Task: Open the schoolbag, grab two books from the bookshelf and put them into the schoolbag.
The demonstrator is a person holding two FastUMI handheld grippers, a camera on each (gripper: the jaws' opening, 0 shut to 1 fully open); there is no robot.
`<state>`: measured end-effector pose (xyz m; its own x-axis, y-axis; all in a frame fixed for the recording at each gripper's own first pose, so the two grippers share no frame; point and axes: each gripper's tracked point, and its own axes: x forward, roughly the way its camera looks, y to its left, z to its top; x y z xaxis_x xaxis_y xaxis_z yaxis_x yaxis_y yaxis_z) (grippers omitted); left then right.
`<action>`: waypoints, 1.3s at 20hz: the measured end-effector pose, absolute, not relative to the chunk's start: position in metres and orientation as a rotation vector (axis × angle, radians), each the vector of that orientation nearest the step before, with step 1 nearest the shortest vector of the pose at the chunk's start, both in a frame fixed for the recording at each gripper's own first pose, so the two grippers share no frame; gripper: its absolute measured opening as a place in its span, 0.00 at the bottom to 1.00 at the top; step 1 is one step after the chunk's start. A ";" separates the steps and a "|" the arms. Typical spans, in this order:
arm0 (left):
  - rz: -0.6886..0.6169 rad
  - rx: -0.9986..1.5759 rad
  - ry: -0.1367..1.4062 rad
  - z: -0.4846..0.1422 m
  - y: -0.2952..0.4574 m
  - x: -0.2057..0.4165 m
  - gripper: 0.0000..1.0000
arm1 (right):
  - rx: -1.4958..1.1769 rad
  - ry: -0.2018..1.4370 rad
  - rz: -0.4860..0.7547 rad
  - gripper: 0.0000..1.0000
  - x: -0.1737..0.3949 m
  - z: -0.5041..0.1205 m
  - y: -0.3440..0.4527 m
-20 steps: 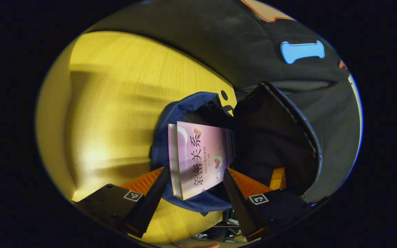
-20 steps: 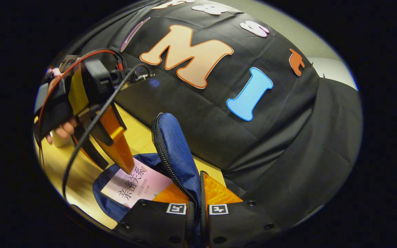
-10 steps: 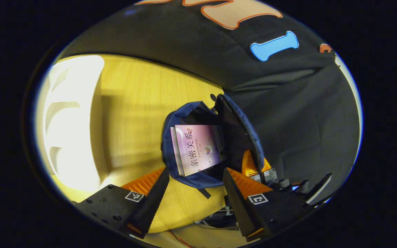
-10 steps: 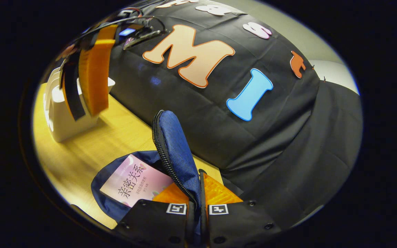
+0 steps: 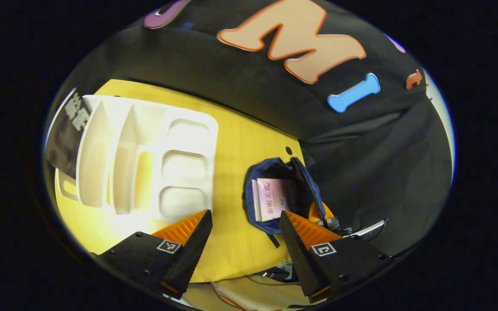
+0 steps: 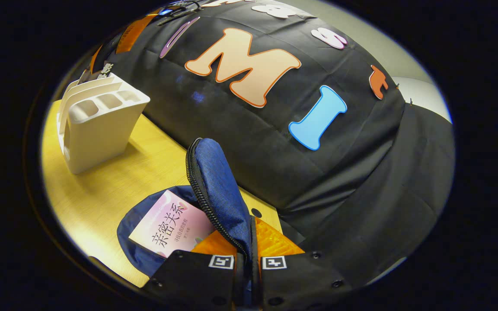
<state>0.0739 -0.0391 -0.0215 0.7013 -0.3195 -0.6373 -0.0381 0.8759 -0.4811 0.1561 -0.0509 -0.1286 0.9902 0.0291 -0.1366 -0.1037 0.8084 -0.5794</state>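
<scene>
In the left gripper view, a dark book [image 5: 65, 134] leans at the far left edge of the white bookshelf [image 5: 145, 162], outside its first divider (its cover is too blurred to make out). The bookshelf stands on the yellow bench [image 5: 231, 172], its slots and small front compartments seen from above. The left tongs [image 5: 244, 224] hang above the bench with fingers spread wide and nothing between them. To their right lies the blue schoolbag [image 5: 251, 194], open, with a pink book [image 5: 271, 199] inside it. Beyond the bag, the right tongs [image 5: 324, 218] are at the raised flap.

In the right gripper view, the bookshelf [image 6: 97, 125] stands at the upper left of the bench [image 6: 102, 198], well apart from the schoolbag [image 6: 138, 250]. The pink book [image 6: 169, 231] lies flat in the bag's mouth. The flap [image 6: 218, 190] stands upright, zipper teeth along its edge, and the right tongs [image 6: 249, 242] are pressed together on it, one finger on each side.
</scene>
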 end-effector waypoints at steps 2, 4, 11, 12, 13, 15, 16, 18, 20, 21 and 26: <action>-0.089 -0.470 0.759 -0.011 0.002 0.062 0.94 | -0.627 0.133 0.069 0.12 0.157 -0.130 -0.049; -0.006 -0.424 0.742 -0.002 0.047 0.051 0.91 | -0.634 0.142 0.070 0.12 0.157 -0.132 -0.048; 0.211 -0.324 0.711 0.035 0.171 0.024 0.91 | -0.634 0.185 0.044 0.10 0.157 -0.141 -0.044; 0.242 -0.311 0.714 0.035 0.189 0.021 0.90 | -0.635 0.190 0.035 0.10 0.157 -0.141 -0.044; 0.269 -0.300 0.722 0.034 0.205 0.021 0.89 | -0.632 0.196 0.029 0.10 0.157 -0.142 -0.044; 0.298 -0.287 0.751 0.027 0.225 0.020 0.88 | -0.629 0.207 0.017 0.10 0.157 -0.144 -0.043; 0.304 -0.286 0.766 0.022 0.234 0.023 0.91 | -0.631 0.212 0.011 0.10 0.157 -0.145 -0.042; 0.304 -0.291 0.796 0.011 0.245 0.030 0.87 | -0.638 0.222 0.004 0.10 0.158 -0.149 -0.040; 0.296 -0.302 0.841 -0.003 0.257 0.036 0.85 | -0.646 0.230 -0.001 0.10 0.159 -0.152 -0.036; 0.289 -0.307 0.854 -0.009 0.261 0.042 0.83 | -0.646 0.236 -0.004 0.08 0.160 -0.153 -0.035; 0.272 -0.317 0.907 -0.032 0.275 0.060 0.80 | -0.643 0.257 -0.036 0.11 0.158 -0.154 -0.036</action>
